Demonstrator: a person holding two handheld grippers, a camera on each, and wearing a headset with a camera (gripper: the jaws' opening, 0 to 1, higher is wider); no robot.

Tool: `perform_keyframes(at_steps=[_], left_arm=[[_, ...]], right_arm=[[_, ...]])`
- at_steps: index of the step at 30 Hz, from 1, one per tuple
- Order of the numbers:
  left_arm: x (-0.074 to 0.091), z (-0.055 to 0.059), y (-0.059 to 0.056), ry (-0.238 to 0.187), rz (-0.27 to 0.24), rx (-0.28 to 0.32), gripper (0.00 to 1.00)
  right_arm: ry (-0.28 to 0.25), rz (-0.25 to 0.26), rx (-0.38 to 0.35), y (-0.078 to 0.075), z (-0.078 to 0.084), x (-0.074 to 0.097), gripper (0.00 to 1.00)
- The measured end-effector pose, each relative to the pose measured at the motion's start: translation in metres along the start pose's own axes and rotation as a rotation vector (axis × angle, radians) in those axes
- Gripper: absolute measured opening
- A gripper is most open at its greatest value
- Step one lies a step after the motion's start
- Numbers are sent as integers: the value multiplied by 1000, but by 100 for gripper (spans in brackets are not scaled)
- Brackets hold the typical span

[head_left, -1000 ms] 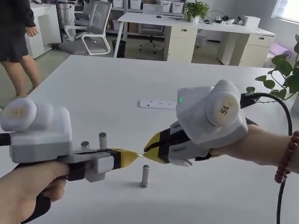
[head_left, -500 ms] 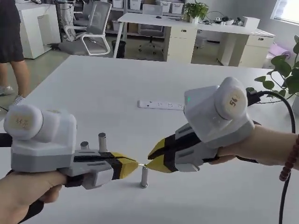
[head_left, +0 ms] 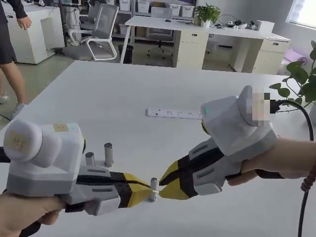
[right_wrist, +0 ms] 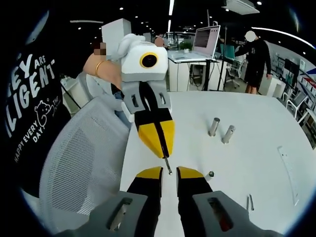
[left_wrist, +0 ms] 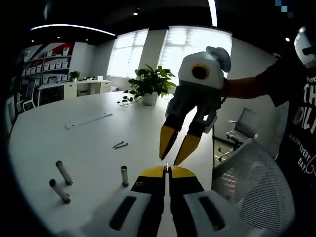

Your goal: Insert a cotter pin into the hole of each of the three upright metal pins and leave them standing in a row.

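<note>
Three short upright metal pins stand on the white table (head_left: 148, 84): two side by side (head_left: 108, 154) (head_left: 90, 159) and a nearer one (head_left: 153, 194). My left gripper (head_left: 147, 190) is shut on a thin cotter pin (right_wrist: 168, 166), whose tip pokes out beside the top of the nearer pin (right_wrist: 211, 174). Facing it from the right, my right gripper (head_left: 165, 185) is open, its yellow fingers (left_wrist: 168, 140) spread just past the cotter pin's tip (left_wrist: 167, 166). In the left gripper view the nearer pin (left_wrist: 125, 176) stands left of my shut jaws.
Two spare cotter pins (left_wrist: 118, 144) lie on the table beyond the pins. A white power strip (head_left: 174, 113) lies further back. A potted plant (head_left: 298, 79) stands at the right edge. Office chairs and desks are behind the table, and a person (head_left: 10, 44) is at far left.
Both grippers have come down and toward me, bringing the cotter pin's tip level with the top of the nearer pin. The person in the background has walked left.
</note>
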State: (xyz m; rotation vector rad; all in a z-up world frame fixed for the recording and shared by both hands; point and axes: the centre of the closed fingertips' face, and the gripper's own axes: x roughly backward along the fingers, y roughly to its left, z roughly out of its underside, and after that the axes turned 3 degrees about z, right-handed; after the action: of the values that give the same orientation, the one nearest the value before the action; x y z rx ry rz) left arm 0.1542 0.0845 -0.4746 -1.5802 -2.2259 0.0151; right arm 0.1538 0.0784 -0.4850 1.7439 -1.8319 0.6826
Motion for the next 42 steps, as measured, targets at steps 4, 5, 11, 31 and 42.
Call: perform_keyframes(at_steps=[4,5,11,31,42], left_arm=[[0,0,-6,5,33,-21,0],[0,0,-8,7,43,-24,0],[0,-2,-15,0,83,-30,0],[0,-4,-32,-7,173,-34,0],[-4,-1,-32,3,163,-64,2]], right_arm=[[3,-41,-10,7,3,1,5],[2,-49,-12,9,4,1,4],[-10,-98,-36,18,5,2,2],[-29,-185,-16,37,2,6,0],[37,-191,42,37,9,7,0]])
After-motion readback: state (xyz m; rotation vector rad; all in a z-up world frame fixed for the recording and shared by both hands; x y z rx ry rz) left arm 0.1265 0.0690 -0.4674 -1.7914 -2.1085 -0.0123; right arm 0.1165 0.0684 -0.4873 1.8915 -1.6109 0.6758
